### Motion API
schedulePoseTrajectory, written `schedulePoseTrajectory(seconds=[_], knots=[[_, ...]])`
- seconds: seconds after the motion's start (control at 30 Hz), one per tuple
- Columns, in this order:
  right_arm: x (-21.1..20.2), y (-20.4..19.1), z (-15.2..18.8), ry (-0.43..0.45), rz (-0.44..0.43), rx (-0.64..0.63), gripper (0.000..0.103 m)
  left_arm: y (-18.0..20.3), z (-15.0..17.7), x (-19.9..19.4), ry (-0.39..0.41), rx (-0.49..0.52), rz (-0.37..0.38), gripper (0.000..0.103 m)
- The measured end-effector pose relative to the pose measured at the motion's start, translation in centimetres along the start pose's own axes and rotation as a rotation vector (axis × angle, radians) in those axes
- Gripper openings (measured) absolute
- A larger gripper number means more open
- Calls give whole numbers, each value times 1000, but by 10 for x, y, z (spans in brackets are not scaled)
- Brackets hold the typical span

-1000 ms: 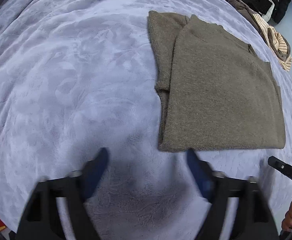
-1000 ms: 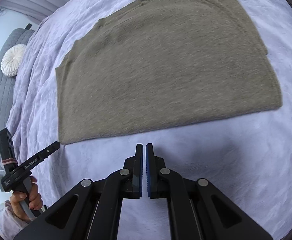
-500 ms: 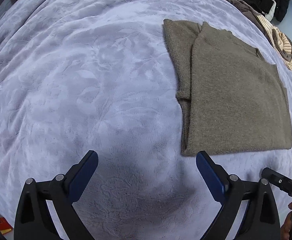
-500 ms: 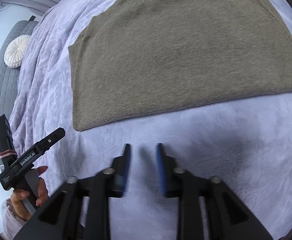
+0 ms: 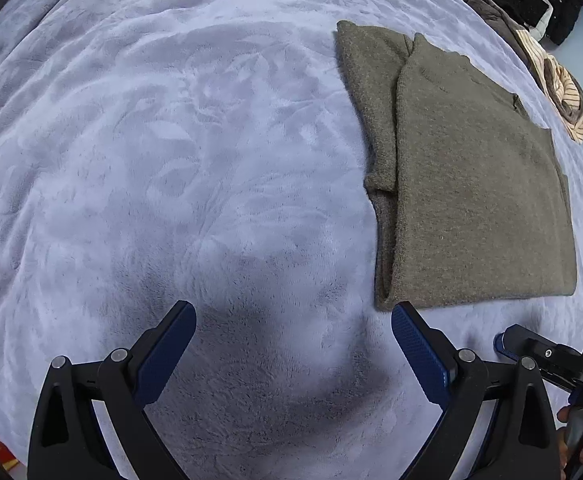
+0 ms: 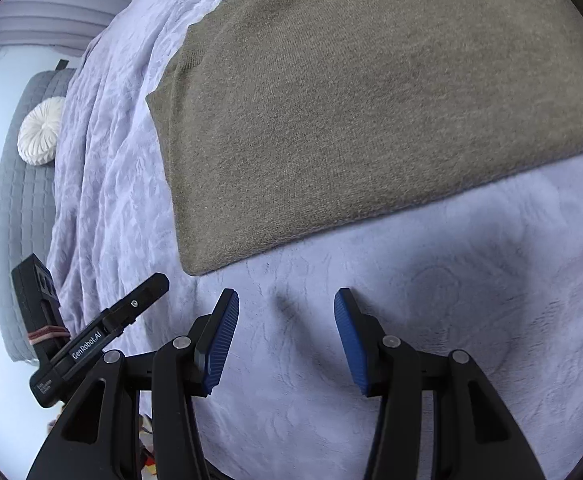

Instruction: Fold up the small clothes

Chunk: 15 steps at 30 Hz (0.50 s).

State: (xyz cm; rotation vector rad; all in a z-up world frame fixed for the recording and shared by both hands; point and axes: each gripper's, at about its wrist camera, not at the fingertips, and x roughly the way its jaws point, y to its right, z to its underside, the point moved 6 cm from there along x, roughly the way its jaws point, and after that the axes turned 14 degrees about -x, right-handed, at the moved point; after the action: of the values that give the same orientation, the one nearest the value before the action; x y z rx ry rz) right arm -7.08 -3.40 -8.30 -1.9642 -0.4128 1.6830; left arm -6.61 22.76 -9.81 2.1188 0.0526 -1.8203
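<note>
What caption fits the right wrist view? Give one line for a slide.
Open right gripper above the lavender blanket, just short of the folded olive sweater's near edge.

Bare blanket [image 5: 171, 160] beside sweater [image 5: 479, 200]

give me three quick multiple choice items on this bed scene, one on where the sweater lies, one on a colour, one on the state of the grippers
1. In the left wrist view, where does the sweater lie?
A. between the fingers
B. up and to the right of the left gripper
C. on the floor

2. What colour is the blanket?
A. pale lavender
B. red
C. dark green

3. How does the right gripper stand?
A. shut on the sweater
B. shut on the blanket
C. jaws apart, nothing between them

Answers: 1 B, the sweater's near corner sits just past the right-hand fingertip. 2 A, pale purple plush fills both views. 3 C, only blanket shows in the gap.
</note>
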Motion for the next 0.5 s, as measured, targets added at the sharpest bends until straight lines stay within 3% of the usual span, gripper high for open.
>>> schedulePoseTrajectory(seconds=[0.2, 0.37, 0.43, 0.47, 0.5], knots=[[7, -6, -8, 25, -54, 40, 54, -8, -1, 4, 2, -27, 40, 98], [-13, -37, -56, 131, -12, -169, 53, -7, -9, 7, 31, -56, 17, 98], [-15, -50, -89, 149, 29, -259, 42, -5, -11, 6, 34, -75, 25, 98], [-14, -54, -102, 152, 36, -274, 24, -4, -11, 5, 36, -74, 24, 98], [-11, -57, -119, 156, 44, -281, 16, -2, -12, 4, 43, -68, 16, 98]])
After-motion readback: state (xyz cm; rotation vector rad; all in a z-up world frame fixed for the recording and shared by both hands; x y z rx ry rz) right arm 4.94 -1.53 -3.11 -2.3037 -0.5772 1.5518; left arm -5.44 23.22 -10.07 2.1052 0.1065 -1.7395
